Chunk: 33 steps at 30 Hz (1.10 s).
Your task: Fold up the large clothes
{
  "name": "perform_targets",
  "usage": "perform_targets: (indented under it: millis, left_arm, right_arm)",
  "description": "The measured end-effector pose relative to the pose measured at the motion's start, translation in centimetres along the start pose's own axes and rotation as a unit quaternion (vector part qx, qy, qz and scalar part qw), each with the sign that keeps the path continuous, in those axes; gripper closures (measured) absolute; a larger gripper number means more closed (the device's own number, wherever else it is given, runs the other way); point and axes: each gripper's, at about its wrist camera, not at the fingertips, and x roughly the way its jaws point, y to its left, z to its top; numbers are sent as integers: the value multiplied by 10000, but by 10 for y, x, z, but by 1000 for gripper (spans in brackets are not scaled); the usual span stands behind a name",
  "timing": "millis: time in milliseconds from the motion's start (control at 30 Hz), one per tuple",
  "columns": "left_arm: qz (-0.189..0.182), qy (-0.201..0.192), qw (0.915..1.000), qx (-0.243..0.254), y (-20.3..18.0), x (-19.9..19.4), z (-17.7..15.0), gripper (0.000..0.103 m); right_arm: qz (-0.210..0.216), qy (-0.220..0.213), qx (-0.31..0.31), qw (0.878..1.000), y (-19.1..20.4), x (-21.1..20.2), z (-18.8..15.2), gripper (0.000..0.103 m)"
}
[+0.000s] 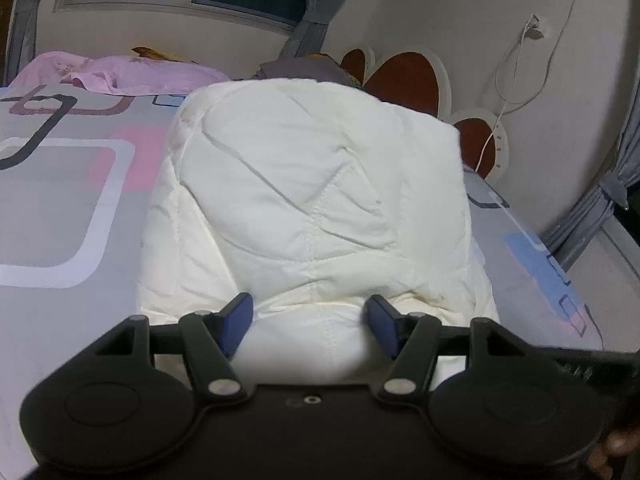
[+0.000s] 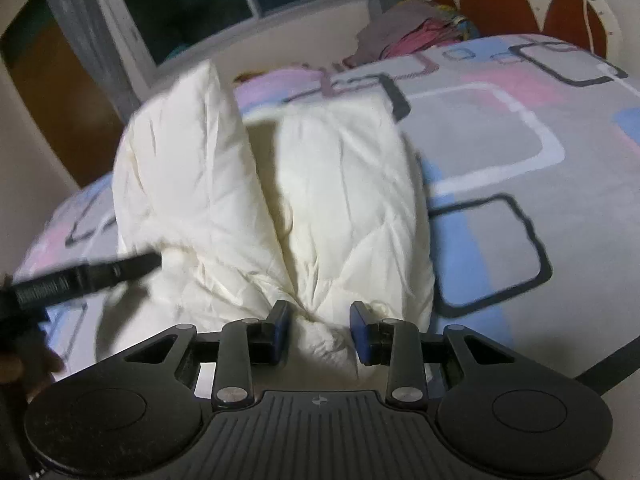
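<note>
Bed [image 1: 60, 208] with patterned sheet, filling both views. White quilted garment [image 1: 312, 200] bunched mid-frame on it. Pink cloth [image 1: 132, 74] at upper left. Left gripper [image 1: 310, 326], right gripper [image 2: 319, 334]: jaws parted, garment bulging between, grip uncertain.

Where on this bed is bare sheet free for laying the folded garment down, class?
Bare bedsheet lies left of the white quilted garment, bordered behind by the pink towel. A narrower strip runs between garment and wall. The headboard end is crowded with piled clothes.
</note>
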Motion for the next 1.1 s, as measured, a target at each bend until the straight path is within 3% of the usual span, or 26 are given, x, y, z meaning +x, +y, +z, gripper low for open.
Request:
perform_targets:
  millis: [200,233,267,300,400,567,667,900,1100]
  left_arm:
    - [236,-386,9986,283,5,-29,20,39]
    - [314,-479,9978,324,7,-32,26,38]
    - [376,-560,9972,335,10,-33,32,37]
    - [431,-626,9966,314,14,-34,38,35]
    - [563,-712,9957,166,28,-32,53,35]
    - [434,-592,9973,-81,41,-13,71,38]
    - [298,-517,9982,-14,39,4,79,41]
    - [155,68,9989,431,13,68,79,41]
    - [350,334,9977,475,11,96,70,38]
  right_arm:
    - [274,-553,-134,9980,10,-16,43,66]
    - [316,-621,-209,9973,15,-14,51,59]
    - [351,-701,-303,9965,20,-12,60,40]
    - [423,-772,-421,9952,26,-10,68,35]
    - [629,-777,-798,9918,47,5,94,35]
    - [649,-326,-1172,9905,66,55,121,36]
    - [456,-146,-1159,9921,55,78,127,69]
    - [-87,280,-957,9950,12,111,99,68]
    - [-42,267,-685,9973,-12,127,83,68]
